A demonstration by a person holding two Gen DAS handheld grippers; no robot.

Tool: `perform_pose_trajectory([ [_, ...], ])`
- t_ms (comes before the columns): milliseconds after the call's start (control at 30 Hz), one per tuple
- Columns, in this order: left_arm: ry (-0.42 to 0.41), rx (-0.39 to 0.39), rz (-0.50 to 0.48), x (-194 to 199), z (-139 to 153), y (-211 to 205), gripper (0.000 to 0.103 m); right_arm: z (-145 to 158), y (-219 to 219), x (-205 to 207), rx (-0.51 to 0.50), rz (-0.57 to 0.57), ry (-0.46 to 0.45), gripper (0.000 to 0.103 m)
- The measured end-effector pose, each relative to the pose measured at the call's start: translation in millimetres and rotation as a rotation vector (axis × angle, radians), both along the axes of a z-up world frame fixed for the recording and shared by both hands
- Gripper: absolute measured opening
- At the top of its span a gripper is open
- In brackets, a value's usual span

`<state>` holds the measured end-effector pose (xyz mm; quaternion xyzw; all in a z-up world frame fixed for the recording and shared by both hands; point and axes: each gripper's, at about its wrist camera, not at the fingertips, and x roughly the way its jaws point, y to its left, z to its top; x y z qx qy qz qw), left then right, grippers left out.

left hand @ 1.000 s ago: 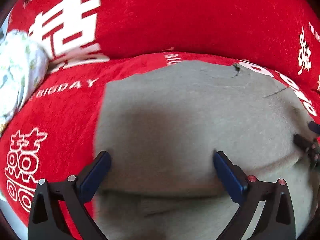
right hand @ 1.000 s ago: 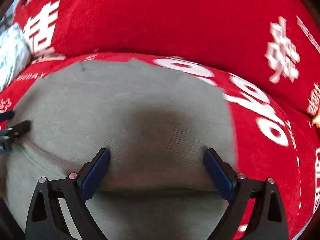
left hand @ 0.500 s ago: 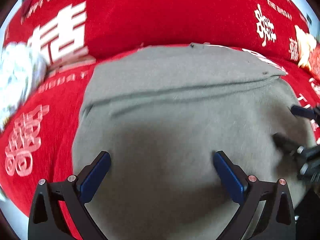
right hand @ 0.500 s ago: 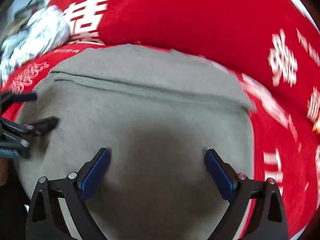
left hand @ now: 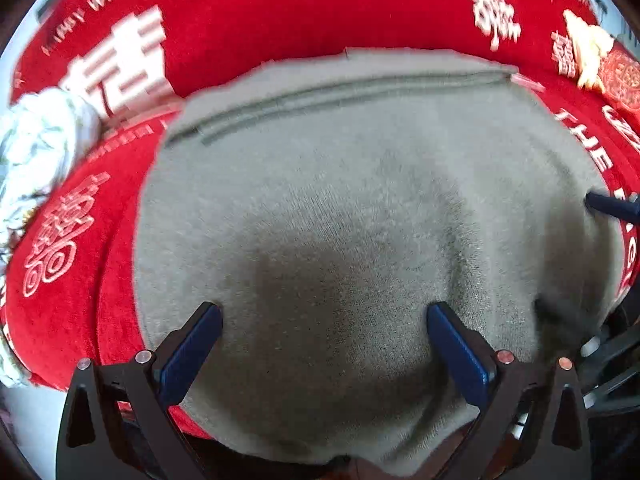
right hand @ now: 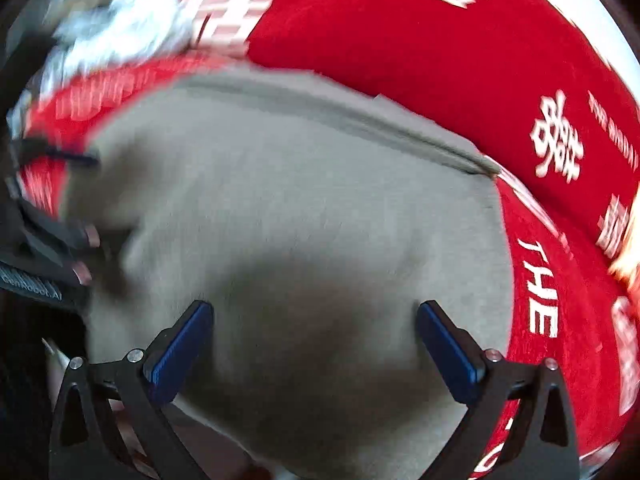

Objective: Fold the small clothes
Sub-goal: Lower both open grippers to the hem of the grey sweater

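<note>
A grey knitted garment lies folded flat on the red cloth, a doubled edge running across its far side. My left gripper hovers open over its near half, nothing between the blue pads. My right gripper is open too, jaws wide apart above the same garment, closer to its right edge. A fingertip of the right gripper shows at the right rim of the left wrist view. In the right wrist view, the left gripper's fingertip shows at the left rim. The garment's near edge is hidden under the grippers.
The red cloth carries white characters and lettering. A crumpled white patterned cloth lies at the far left, blurred in the right wrist view. A red and gold ornament sits at the far right. Bare red cloth lies beyond the garment.
Both grippers have drawn back toward the near side, staying open. The garment's far doubled edge has come into view, and more red cloth shows beyond it. The right wrist view has tilted.
</note>
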<state>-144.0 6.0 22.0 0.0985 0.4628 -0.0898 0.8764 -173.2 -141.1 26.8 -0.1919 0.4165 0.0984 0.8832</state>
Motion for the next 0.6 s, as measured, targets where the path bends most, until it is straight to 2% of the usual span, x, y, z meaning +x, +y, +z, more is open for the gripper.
perform_pose_trajectory([
  [33, 0.017, -0.006, 0.006, -0.2, -1.4, 4.8, 0.103, -0.1, -6.4, -6.0, 0.012, 0.01, -0.024, 0.102],
  [133, 0.067, -0.035, 0.054, -4.4, -6.2, 30.5, 0.103, 0.9, -39.1, -12.1, 0.029, -0.052, 0.001, 0.102],
  [233, 0.106, -0.054, 0.096, -10.6, -12.2, 48.9, 0.103, 4.3, -67.1, -22.2, 0.108, -0.105, 0.026, 0.102],
  [300, 0.132, -0.05, 0.125, -14.0, -12.9, 53.6, 0.103, 3.2, -65.5, -27.0, 0.049, -0.131, 0.029, 0.102],
  [400, 0.147, -0.042, 0.159, -23.4, -12.1, 56.4, 0.103, -1.1, -71.7, -25.1, 0.021, -0.193, 0.057, 0.102],
  [500, 0.114, -0.051, 0.168, -37.7, -0.6, 59.2, 0.103, 6.2, -84.5, -25.4, 0.067, -0.26, 0.081, 0.102],
  [567, 0.144, -0.089, 0.175, -40.4, -3.6, 64.6, 0.103, 7.3, -96.8, -27.3, 0.126, -0.308, 0.124, 0.102],
  [600, 0.186, -0.111, 0.185, -31.4, -10.1, 70.2, 0.103, 5.5, -101.6, -27.8, 0.169, -0.331, 0.158, 0.102],
])
